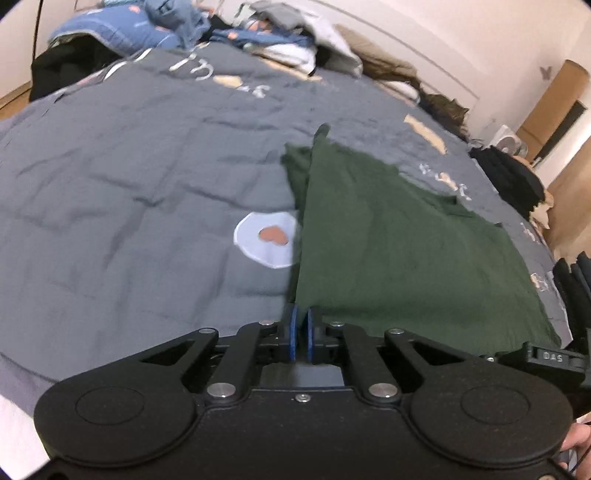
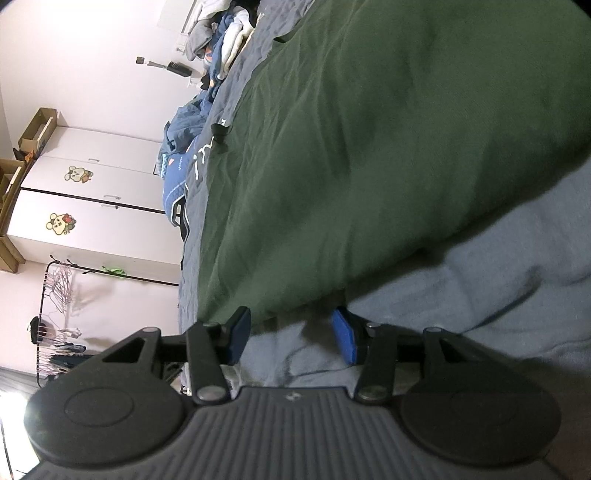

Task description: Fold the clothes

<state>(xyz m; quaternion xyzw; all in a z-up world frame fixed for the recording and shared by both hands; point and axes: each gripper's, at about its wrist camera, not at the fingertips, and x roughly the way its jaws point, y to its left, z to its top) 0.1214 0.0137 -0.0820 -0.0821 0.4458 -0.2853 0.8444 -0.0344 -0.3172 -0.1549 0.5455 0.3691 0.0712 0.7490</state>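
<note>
A dark green garment [image 1: 388, 243] lies spread on the grey bedspread [image 1: 129, 192], with its left side folded over. My left gripper [image 1: 302, 332] is shut on the garment's near left corner, blue pads pressed together on the cloth. In the right wrist view the same green garment [image 2: 369, 147] fills the upper middle. My right gripper [image 2: 291, 336] is open, its blue pads [image 2: 343, 336] spread just short of the garment's near edge, over the bedspread [image 2: 480, 277]. Its jaws hold nothing.
A pile of blue and white clothes [image 1: 221, 33] lies at the head of the bed. Dark clothes [image 1: 517, 177] sit at the right edge. A white wardrobe [image 2: 92, 206] and a clothes rack [image 2: 59, 295] stand beyond the bed.
</note>
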